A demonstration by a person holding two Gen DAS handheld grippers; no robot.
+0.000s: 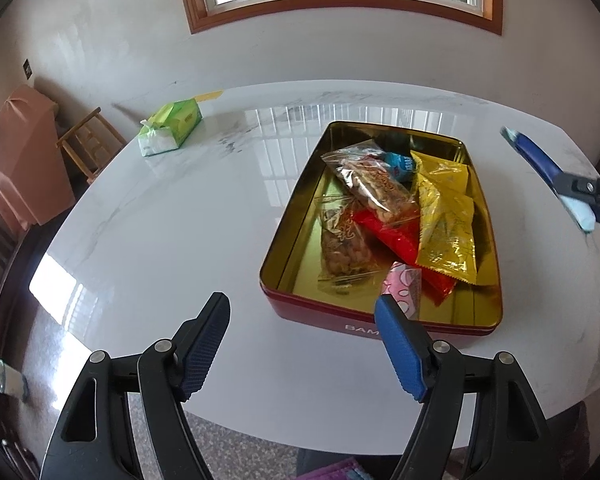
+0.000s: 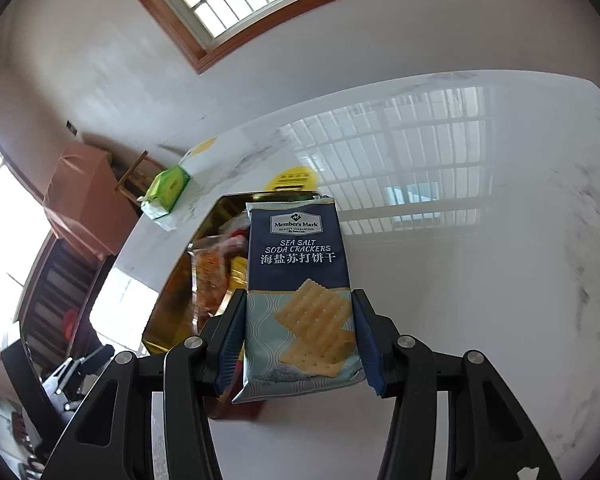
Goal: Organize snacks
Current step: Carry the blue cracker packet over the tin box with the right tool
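Right wrist: jaws clamp blue cracker packet [image 2: 300, 292]; left gripper [image 1: 302, 322] jaws wide.

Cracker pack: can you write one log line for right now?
right gripper: shut on cracker pack | left gripper: open, empty | tin: holds snacks

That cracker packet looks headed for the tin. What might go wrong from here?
The cracker packet is pinched only at its lower end by the right gripper, so its long free end may swing or slip as it moves.

The tin already holds a heap of snacks, including a yellow packet. A packet this long might land on top and tip over the rim.

Squeezing could also crack the crackers.
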